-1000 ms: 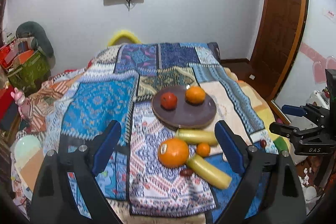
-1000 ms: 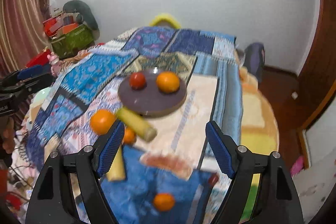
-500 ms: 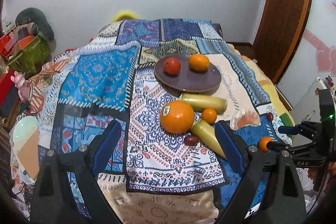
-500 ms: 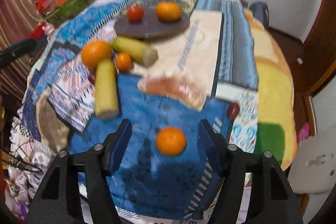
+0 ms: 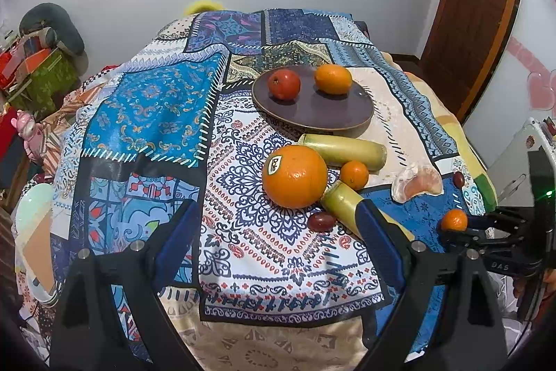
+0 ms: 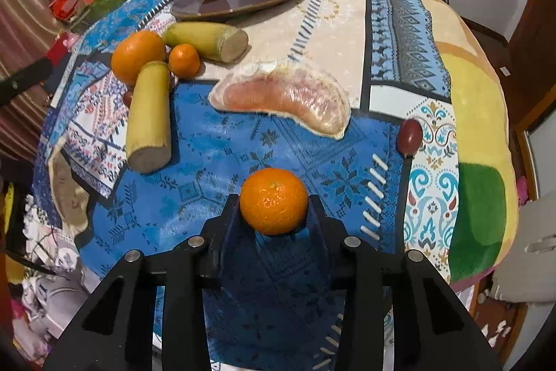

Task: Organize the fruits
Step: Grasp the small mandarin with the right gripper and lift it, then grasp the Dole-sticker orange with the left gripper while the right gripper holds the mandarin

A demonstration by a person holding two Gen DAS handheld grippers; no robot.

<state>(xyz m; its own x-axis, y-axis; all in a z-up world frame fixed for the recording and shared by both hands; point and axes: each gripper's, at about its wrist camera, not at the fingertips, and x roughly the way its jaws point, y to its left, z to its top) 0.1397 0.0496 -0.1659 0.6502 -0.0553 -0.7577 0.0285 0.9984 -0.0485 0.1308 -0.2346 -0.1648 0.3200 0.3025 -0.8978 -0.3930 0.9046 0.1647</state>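
My right gripper (image 6: 273,211) points steeply down at the patterned cloth, its jaws closing on a small mandarin (image 6: 273,200) that both pads touch. The left wrist view shows the same mandarin (image 5: 455,219) at the table's right edge. My left gripper (image 5: 276,214) hangs open and empty above the near side of the cloth, just short of a large stickered orange (image 5: 294,176). A brown plate (image 5: 312,117) farther back carries a red fruit (image 5: 284,84) and an orange (image 5: 333,79).
Between the plate and the near edge lie two yellow-green stalk pieces (image 5: 342,148) (image 6: 149,113), another small mandarin (image 5: 353,174), a peeled pomelo segment (image 6: 285,99) and two dark red grapes (image 5: 320,220) (image 6: 410,132). Clutter stands at the left wall.
Both grippers sank toward the table. The right gripper's jaws narrowed from wide apart to touching the small mandarin, which earlier lay ahead of the fingers. The left jaws kept their width.
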